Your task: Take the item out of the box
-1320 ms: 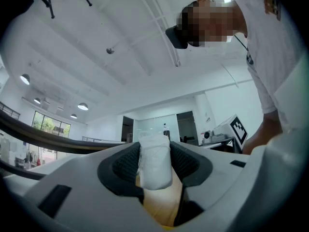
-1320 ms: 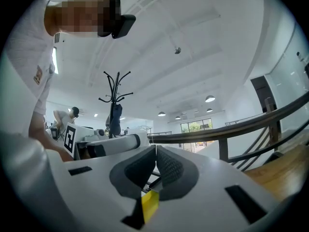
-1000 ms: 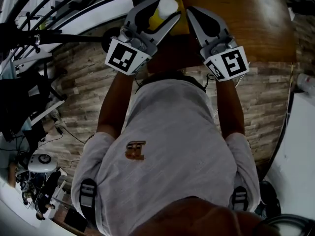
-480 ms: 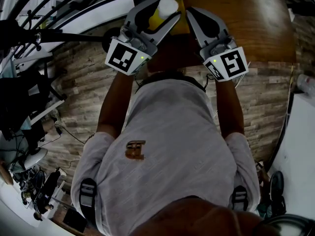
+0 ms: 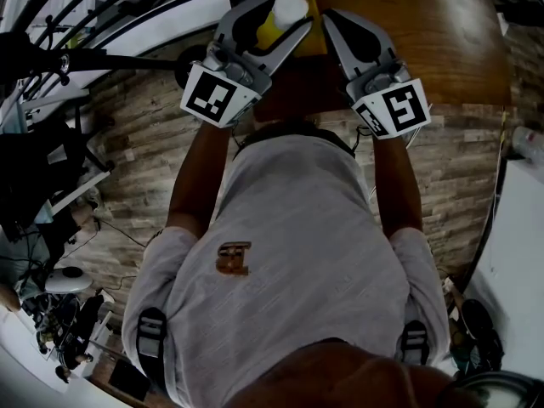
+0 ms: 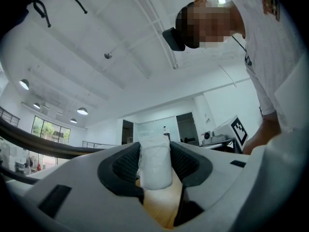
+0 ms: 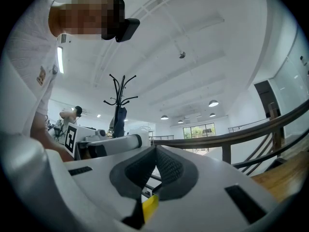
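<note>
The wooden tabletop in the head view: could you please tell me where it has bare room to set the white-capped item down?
The wooden tabletop is bare right of the right gripper, out to its edge by the brick-patterned floor. It is crowded near the left gripper, which grips the white-capped item, with dark railings farther left.

The bottle (image 5: 289, 8) has a white cap and a yellow body. The left gripper (image 5: 274, 11) and right gripper (image 5: 330, 19) are pale grey, with black ribbed pads (image 6: 123, 166) and black-and-white square markers (image 5: 210, 97). The table (image 5: 442, 41) is brown wood. The shirt (image 5: 289, 253) is light grey.
</note>
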Demonstrator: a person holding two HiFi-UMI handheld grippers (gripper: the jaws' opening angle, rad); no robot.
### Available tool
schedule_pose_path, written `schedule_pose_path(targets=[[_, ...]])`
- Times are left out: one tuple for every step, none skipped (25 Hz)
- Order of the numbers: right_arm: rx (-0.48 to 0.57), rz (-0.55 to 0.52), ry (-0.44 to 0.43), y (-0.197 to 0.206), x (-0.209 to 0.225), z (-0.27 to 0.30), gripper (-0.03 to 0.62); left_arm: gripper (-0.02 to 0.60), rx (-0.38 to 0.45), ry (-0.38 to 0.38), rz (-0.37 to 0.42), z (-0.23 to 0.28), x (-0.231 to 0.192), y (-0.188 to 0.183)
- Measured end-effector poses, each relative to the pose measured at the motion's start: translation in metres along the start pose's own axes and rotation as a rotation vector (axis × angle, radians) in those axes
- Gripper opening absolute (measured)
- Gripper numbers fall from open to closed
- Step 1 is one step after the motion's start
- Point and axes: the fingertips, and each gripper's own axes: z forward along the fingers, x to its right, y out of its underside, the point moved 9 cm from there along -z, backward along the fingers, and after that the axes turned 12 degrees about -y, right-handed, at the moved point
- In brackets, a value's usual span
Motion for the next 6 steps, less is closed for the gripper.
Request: schedule_pose_path(targets=[[0.0,0.001,-0.001,-0.001,0.003,-0.001,0.031,0.207,0.001,-0.001,0.0,0.003,0.0,-0.001],[0.0,0.001,-0.002,-0.003,0.006,-0.002,0.031,0.207,0.004,-0.001,-0.001,0.006,0.001,-0.002],[0.0,0.002,-0.002,-0.006,0.008,-0.003,0.031,0.207,0.008,-0.001,-0.002,0.009,0.003,-0.004],[-0.001,0.002,-0.001,-0.009,0.009,-0.006,0.031,0.207,0.01,-0.001,-0.003,0.012,0.005,-0.006],[-0.002,0.003,0.0,-0.011,0.011,-0.009,0.031,0.207,0.012,0.0,-0.004,0.014,0.008,-0.008],[-0.002,0.003,0.001,-0.014,0.012,-0.012,0.031,0.207,0.013,0.001,-0.004,0.016,0.01,-0.01]])
